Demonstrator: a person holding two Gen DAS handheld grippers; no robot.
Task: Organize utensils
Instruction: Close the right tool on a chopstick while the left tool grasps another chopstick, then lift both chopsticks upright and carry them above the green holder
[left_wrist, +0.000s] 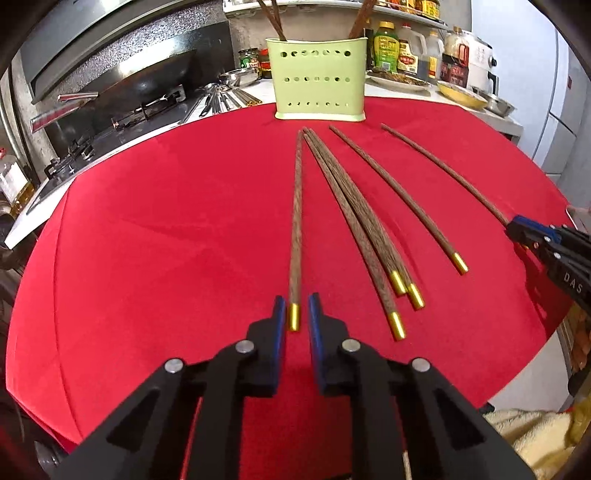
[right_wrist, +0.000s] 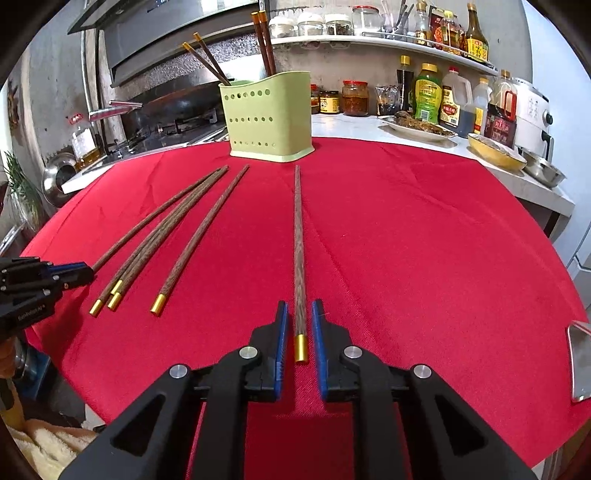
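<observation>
Several brown chopsticks with gold caps lie on the red cloth (left_wrist: 166, 240), pointing toward a green perforated holder (left_wrist: 318, 83) at the far edge that holds a few chopsticks. My left gripper (left_wrist: 296, 301) straddles the capped end of the leftmost chopstick (left_wrist: 297, 221); a sliver of cloth shows beside the cap, so the pads are not pressing. My right gripper (right_wrist: 299, 306) straddles the capped end of the rightmost chopstick (right_wrist: 298, 240) with gaps on both sides. The right gripper (left_wrist: 517, 230) also appears in the left wrist view. The left gripper (right_wrist: 86, 273) shows in the right wrist view.
Between the two grippers lie three bunched chopsticks (left_wrist: 354, 221) and a single one (left_wrist: 399, 199). A stove with a wok (left_wrist: 140, 85) sits left of the cloth. Bottles (right_wrist: 428, 92), jars and dishes (right_wrist: 495, 149) line the counter behind. A yellow towel (left_wrist: 535, 432) is near the front edge.
</observation>
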